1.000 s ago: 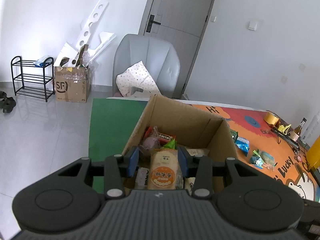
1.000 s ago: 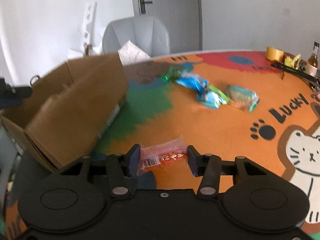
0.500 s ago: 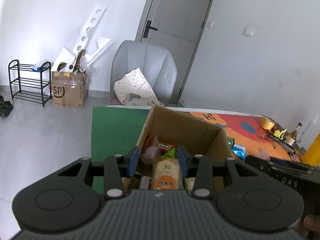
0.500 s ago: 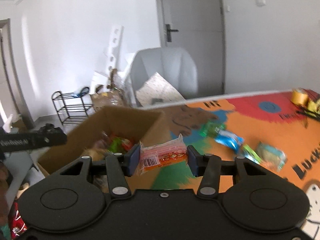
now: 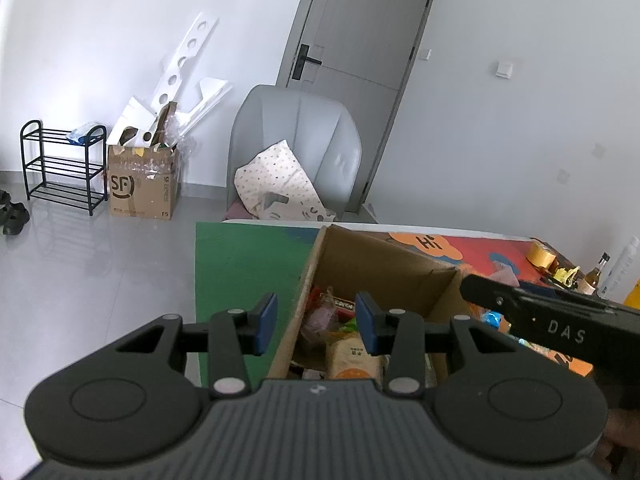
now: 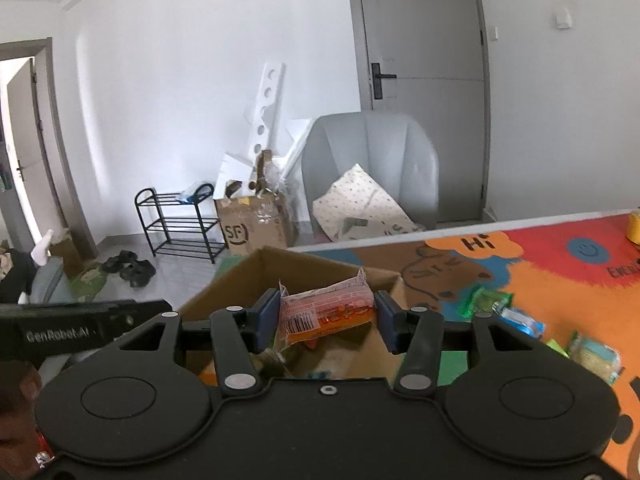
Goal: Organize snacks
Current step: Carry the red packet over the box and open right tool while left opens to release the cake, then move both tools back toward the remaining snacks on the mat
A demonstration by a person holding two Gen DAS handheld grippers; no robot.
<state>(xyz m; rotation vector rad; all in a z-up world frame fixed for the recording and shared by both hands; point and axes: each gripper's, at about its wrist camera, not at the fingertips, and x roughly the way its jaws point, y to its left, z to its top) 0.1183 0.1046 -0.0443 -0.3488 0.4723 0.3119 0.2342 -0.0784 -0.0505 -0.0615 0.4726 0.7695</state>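
R gripper (image 6: 326, 322) is over the open cardboard box (image 6: 320, 266), jaws opening. The orange-red snack packet (image 6: 326, 312) sits between the blue pads. Its left end with the barcode is against the left pad (image 6: 267, 320); on the right there's a thin gap between the packet end and the right pad, so the pinch looks let go on that side. The packet is roughly level and tilted a bit up to the right, directly above the box interior, w/ other snacks below it in the box.

L gripper (image 5: 316, 322) is partly spread w/ nothing between the pads. It hovers at the near-left edge of the same box (image 5: 384, 264); the box's left wall runs up between its fingers as seen from the left wrist cam. Inside the box: a tan-and-orange bread pack (image 5: 352, 356), plus red and green wrappers behind it. The R gripper's black body (image 5: 560, 324) pokes in from the right over the box's right wall.

The box stands on the colourful table mat (image 6: 540, 264), on its green part. Loose snacks lie on the mat to the right of the box, well apart from both grippers: a green packet (image 6: 484, 300), a blue one (image 6: 518, 320), a teal one (image 6: 596, 356).
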